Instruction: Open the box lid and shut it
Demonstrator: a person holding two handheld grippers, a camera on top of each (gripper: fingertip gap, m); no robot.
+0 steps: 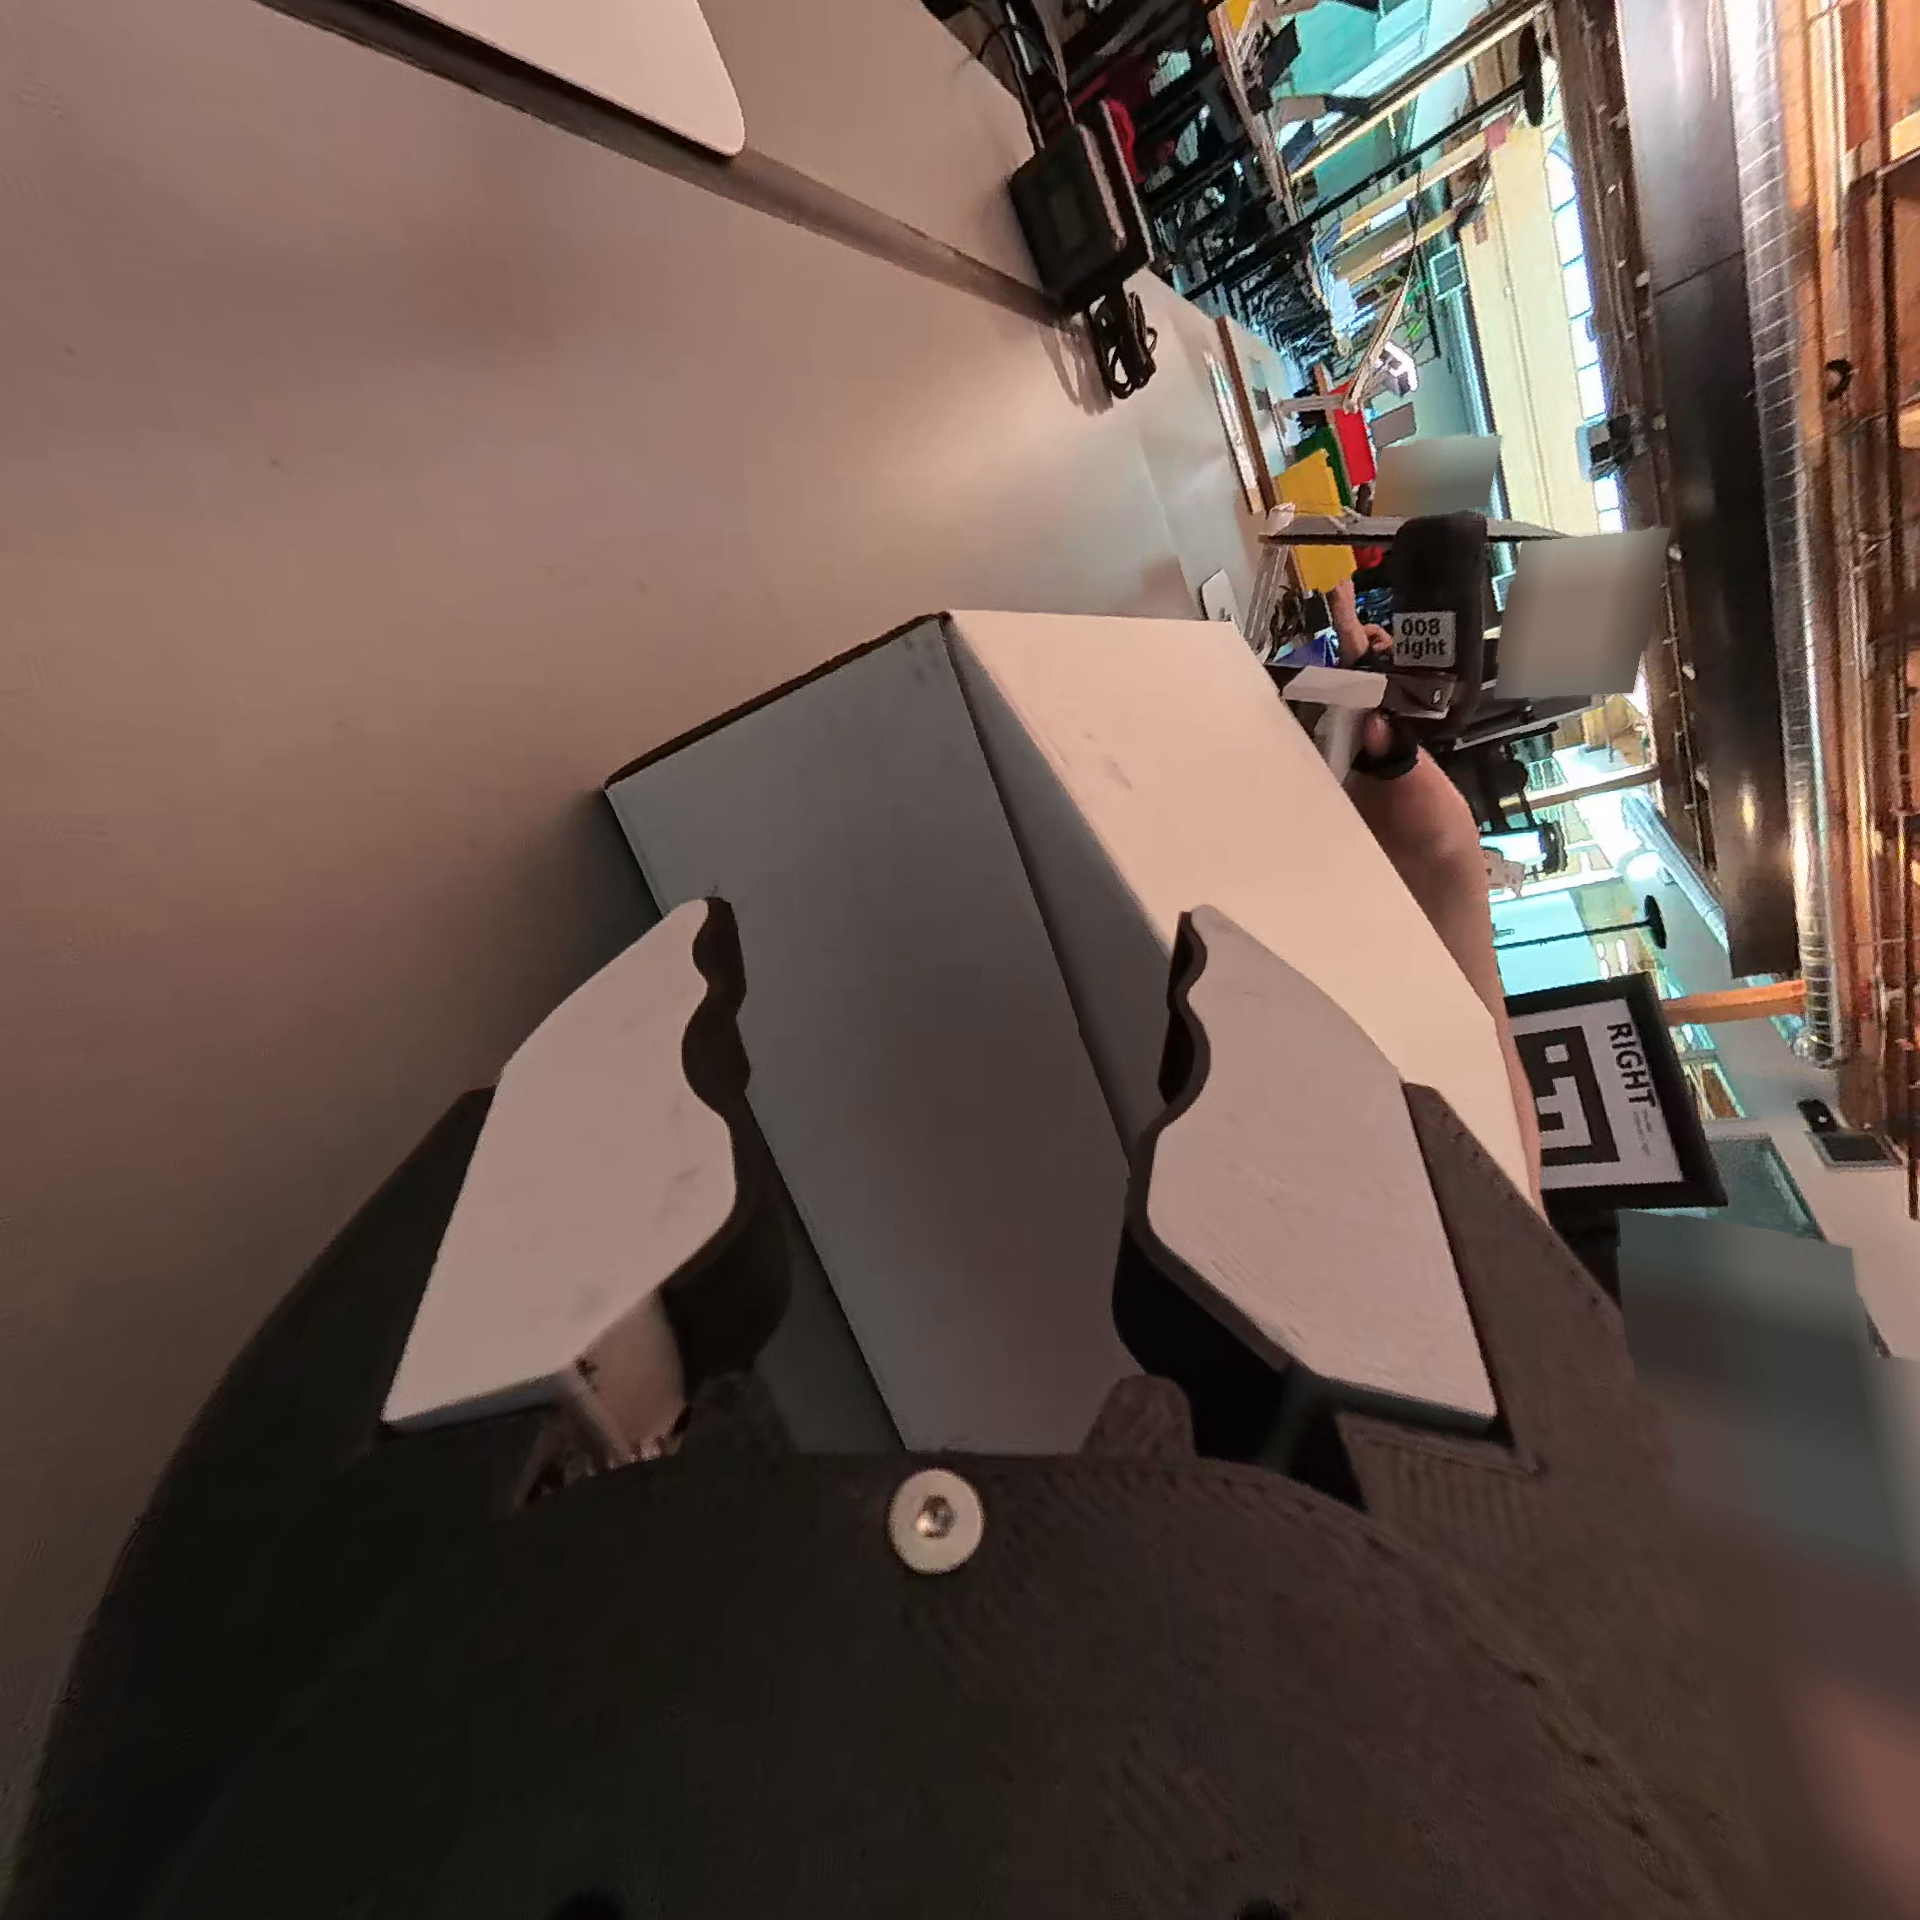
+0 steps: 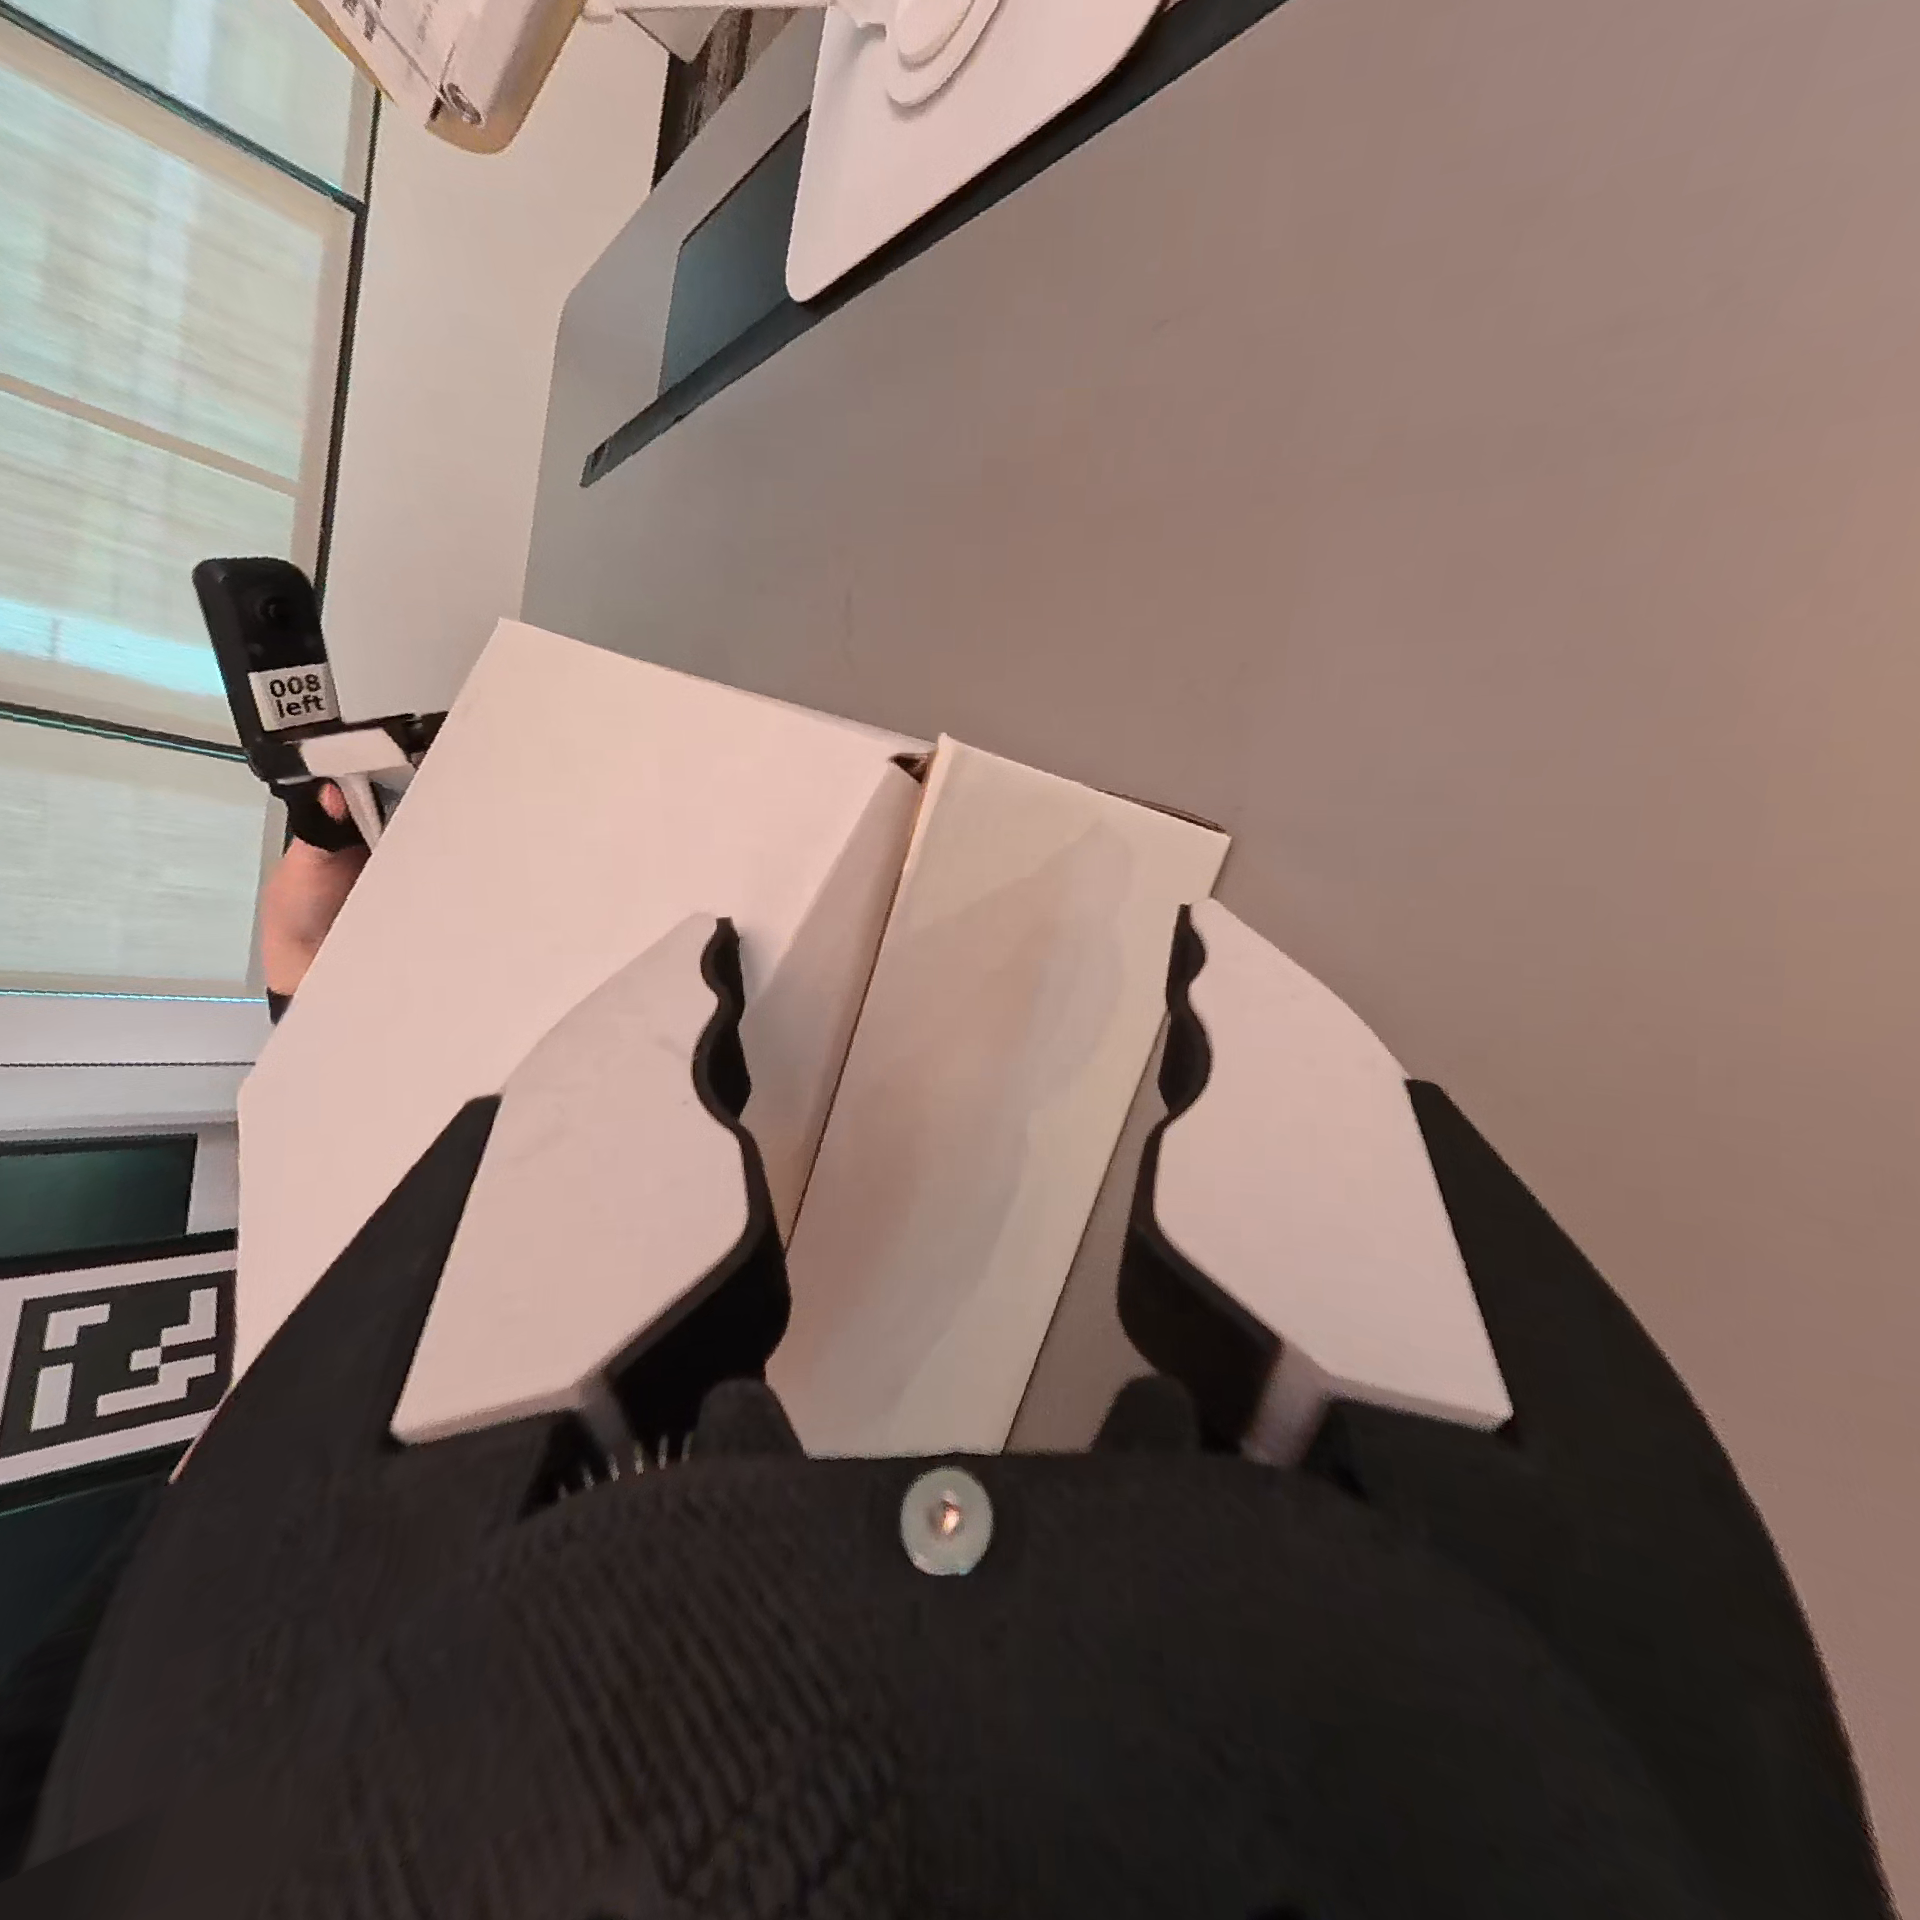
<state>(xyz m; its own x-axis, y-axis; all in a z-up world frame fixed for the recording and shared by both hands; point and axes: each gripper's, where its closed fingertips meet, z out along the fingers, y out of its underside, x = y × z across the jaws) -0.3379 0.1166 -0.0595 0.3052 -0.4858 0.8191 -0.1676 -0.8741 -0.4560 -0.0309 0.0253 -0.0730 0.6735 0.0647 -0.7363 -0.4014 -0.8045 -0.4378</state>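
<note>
A white cardboard box (image 1: 1195,831) lies on the grey table (image 1: 416,520). Both views are turned sideways. My left gripper (image 1: 956,920) is open, and the box's shaded end wall (image 1: 914,1143) sits between its fingers. My right gripper (image 2: 954,925) is open at the opposite end of the box (image 2: 582,883). There the lid's side flap (image 2: 831,997) and the box's end wall (image 2: 997,1122) sit between the fingers, with a thin gap between them at the corner. Each gripper also shows behind the box in the other view, the right one (image 1: 1351,707) and the left one (image 2: 353,758).
A white flat base plate (image 1: 623,62) stands beyond a dark slot in the table; it also shows in the right wrist view (image 2: 935,135). A black device with a coiled cable (image 1: 1070,208) lies farther off. Black-and-white marker boards (image 1: 1600,1101) (image 2: 114,1351) stand near the box.
</note>
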